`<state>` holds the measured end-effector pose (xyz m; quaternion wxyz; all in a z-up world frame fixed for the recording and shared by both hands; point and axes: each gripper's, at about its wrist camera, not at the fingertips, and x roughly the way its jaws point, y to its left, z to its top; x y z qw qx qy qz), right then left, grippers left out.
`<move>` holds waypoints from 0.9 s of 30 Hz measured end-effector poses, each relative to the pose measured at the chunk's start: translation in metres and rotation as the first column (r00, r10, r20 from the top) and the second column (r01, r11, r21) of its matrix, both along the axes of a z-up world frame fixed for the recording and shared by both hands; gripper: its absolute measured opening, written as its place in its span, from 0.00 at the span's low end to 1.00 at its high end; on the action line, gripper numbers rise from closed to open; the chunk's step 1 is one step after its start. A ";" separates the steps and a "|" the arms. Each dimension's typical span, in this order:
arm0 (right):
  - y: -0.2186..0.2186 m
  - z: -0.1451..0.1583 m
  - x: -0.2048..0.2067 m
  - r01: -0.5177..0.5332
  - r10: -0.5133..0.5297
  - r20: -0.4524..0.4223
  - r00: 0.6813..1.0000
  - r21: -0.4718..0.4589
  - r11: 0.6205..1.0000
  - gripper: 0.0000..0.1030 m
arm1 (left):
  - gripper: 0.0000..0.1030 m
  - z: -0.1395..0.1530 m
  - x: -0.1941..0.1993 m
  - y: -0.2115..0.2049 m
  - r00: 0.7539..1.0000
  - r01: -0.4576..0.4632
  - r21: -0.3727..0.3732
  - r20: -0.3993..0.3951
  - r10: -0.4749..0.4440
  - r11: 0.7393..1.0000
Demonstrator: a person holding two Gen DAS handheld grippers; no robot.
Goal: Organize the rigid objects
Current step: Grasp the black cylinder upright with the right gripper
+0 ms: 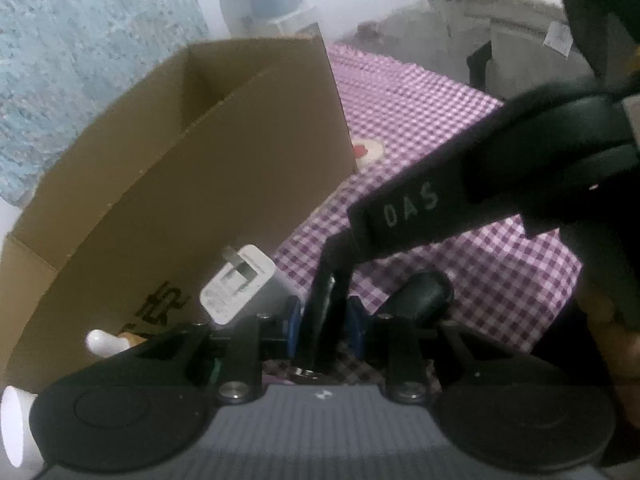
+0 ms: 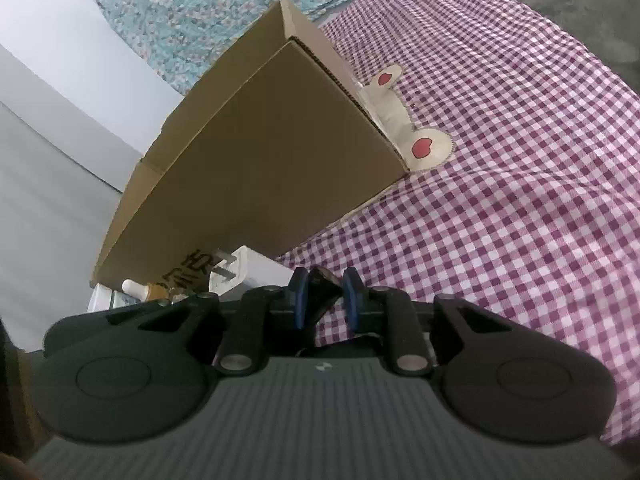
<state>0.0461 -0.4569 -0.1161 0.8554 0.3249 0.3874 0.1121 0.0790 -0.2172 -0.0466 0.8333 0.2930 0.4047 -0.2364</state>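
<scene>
An open cardboard box (image 1: 224,152) stands on the purple checked cloth (image 1: 420,112); it also shows in the right wrist view (image 2: 260,152). My left gripper (image 1: 325,320) is shut on a thin black object (image 1: 320,312) that stands between its blue pads. My right gripper (image 2: 325,300) is shut on a dark black object (image 2: 322,292) between its blue pads; its body (image 1: 500,168) crosses the left wrist view. A white plug adapter (image 1: 238,284) lies by the box front; it also shows in the right wrist view (image 2: 240,270). A small bottle with a white cap (image 1: 108,342) lies left of it.
A cream patch with red hearts (image 2: 416,140) is sewn on the cloth beside the box's right corner. A white cylinder (image 1: 16,424) sits at the far left edge. A blue floral fabric (image 2: 208,8) lies behind the box. Open checked cloth (image 2: 520,160) extends to the right.
</scene>
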 end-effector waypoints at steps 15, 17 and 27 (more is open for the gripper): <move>-0.054 -0.013 -0.010 0.100 -0.088 -0.065 0.994 0.207 0.973 0.29 | 0.22 -0.003 0.015 -0.023 0.999 0.042 -0.063 0.017 -0.041 0.997; -0.063 -0.012 -0.012 0.124 -0.113 -0.063 0.992 0.210 0.970 0.30 | 0.23 -0.005 0.012 -0.026 0.998 0.051 -0.051 0.033 -0.050 0.997; -0.068 -0.012 -0.006 0.124 -0.113 -0.067 0.991 0.193 0.973 0.32 | 0.37 -0.004 0.011 -0.019 0.999 0.049 -0.044 0.012 -0.048 0.998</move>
